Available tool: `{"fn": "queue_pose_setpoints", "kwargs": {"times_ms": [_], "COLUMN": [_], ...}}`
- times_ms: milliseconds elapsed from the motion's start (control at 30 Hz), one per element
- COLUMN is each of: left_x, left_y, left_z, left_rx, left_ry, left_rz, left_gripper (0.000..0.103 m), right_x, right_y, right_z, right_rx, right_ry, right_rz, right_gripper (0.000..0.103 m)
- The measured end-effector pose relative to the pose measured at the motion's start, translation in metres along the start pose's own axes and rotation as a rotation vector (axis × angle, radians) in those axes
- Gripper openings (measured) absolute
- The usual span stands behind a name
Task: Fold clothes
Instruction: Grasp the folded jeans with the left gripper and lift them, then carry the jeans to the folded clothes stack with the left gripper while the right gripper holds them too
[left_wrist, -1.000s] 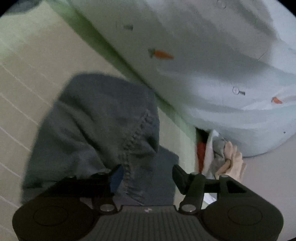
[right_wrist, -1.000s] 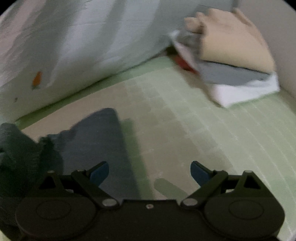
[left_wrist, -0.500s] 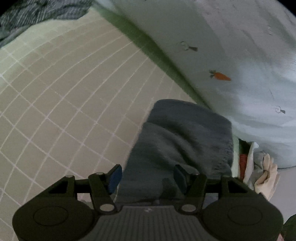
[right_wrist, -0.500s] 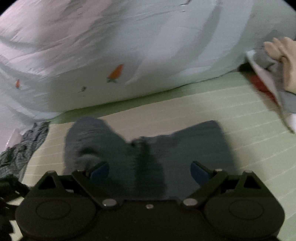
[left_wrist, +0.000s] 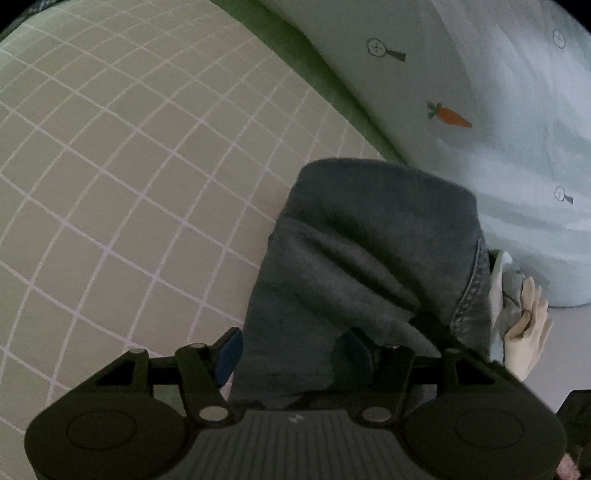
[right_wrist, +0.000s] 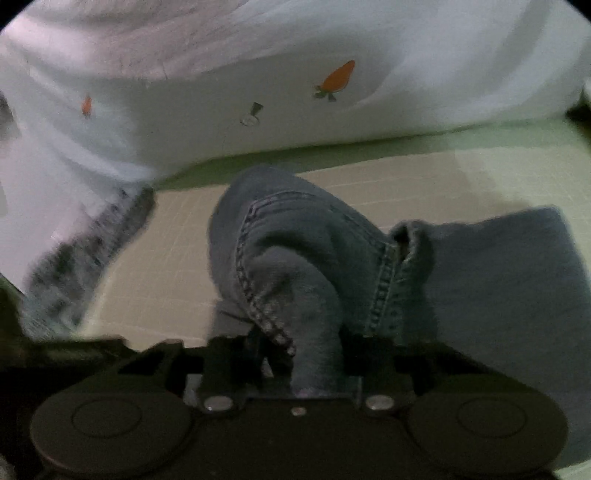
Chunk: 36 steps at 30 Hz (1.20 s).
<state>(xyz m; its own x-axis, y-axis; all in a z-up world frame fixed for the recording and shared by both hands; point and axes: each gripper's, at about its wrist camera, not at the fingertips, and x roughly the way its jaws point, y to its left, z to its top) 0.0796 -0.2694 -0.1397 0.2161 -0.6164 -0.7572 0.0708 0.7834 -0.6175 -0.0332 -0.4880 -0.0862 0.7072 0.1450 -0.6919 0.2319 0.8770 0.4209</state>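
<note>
A pair of blue-grey jeans (left_wrist: 369, 251) lies bunched on the checked green-beige bed sheet (left_wrist: 129, 166). In the left wrist view my left gripper (left_wrist: 291, 352) is open, with the denim lying loosely between its blue-padded fingers (left_wrist: 229, 350). In the right wrist view my right gripper (right_wrist: 303, 354) is shut on a stitched fold of the jeans (right_wrist: 295, 266), which rises in a hump in front of it; a flat part of the jeans (right_wrist: 509, 280) lies to the right.
A white quilt with carrot prints (left_wrist: 480, 92) lies along the far side of the bed (right_wrist: 332, 74). A pale hand on folded grey-white cloth (left_wrist: 524, 321) is at the right. A dark patterned garment (right_wrist: 85, 251) lies at the left.
My right gripper has closed on a fold of the jeans; it was open before. The left gripper stays open and has come lower over the jeans.
</note>
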Motion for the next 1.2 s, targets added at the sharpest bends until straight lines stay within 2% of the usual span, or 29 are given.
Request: {"fn": "queue_pose_setpoints", "kwargs": {"times_ms": [267,367,433,467,500,567,600,633,700,767,833,933,1033,1167,1200], "left_x": [-0.010,-0.004,0.004,0.009,0.014,0.024,0.027,0.031,0.040,0.048,0.058,0.075,0.090,0.103,0.102], "left_y": [-0.047,-0.069,-0.080,-0.084,-0.087,-0.092,-0.094,-0.096,-0.099,-0.103,-0.106,-0.110,-0.112,-0.113,-0.112], "left_z": [-0.011,-0.018,-0.023,-0.025,-0.028,-0.032,-0.035,-0.036,-0.034,-0.031,-0.028,-0.025,-0.021,-0.016,-0.015], "left_rx": [0.068,0.128,0.153,0.159,0.159,0.161,0.166,0.171,0.174,0.178,0.191,0.204,0.203,0.212,0.222], "left_ry": [-0.062,-0.073,-0.068,-0.061,-0.052,-0.034,-0.030,-0.027,-0.019,-0.010,0.007,0.044,0.063,0.074,0.074], "left_rz": [-0.084,-0.067,-0.040,-0.021,-0.004,0.030,0.049,0.069,0.105,0.141,0.173,0.199,0.205,0.198,0.185], "left_gripper": [0.068,0.069,0.070,0.070,0.071,0.075,0.077,0.077,0.078,0.078,0.079,0.081,0.081,0.081,0.079], "right_x": [-0.046,-0.063,-0.075,-0.075,-0.073,-0.070,-0.069,-0.069,-0.071,-0.066,-0.052,-0.039,-0.030,-0.026,-0.025], "right_y": [-0.104,-0.144,-0.170,-0.177,-0.182,-0.191,-0.196,-0.199,-0.202,-0.207,-0.212,-0.224,-0.229,-0.224,-0.223], "right_z": [0.010,0.013,0.016,0.016,0.016,0.016,0.016,0.013,0.008,0.005,0.003,0.005,0.008,0.009,0.009], "right_rx": [0.317,0.437,0.517,0.481,0.426,0.312,0.255,0.250,0.267,0.263,0.282,0.334,0.329,0.293,0.299], "right_ry": [-0.080,-0.110,-0.131,-0.109,-0.080,-0.022,0.007,0.005,-0.016,-0.011,-0.011,0.002,-0.003,-0.013,-0.015], "right_rz": [0.203,0.279,0.330,0.253,0.151,-0.052,-0.153,-0.158,-0.119,-0.103,-0.087,-0.038,-0.030,-0.041,-0.034], "right_gripper": [0.026,0.026,0.033,0.039,0.052,0.054,0.060,0.071,0.082,0.084,0.091,0.096,0.101,0.102,0.099]}}
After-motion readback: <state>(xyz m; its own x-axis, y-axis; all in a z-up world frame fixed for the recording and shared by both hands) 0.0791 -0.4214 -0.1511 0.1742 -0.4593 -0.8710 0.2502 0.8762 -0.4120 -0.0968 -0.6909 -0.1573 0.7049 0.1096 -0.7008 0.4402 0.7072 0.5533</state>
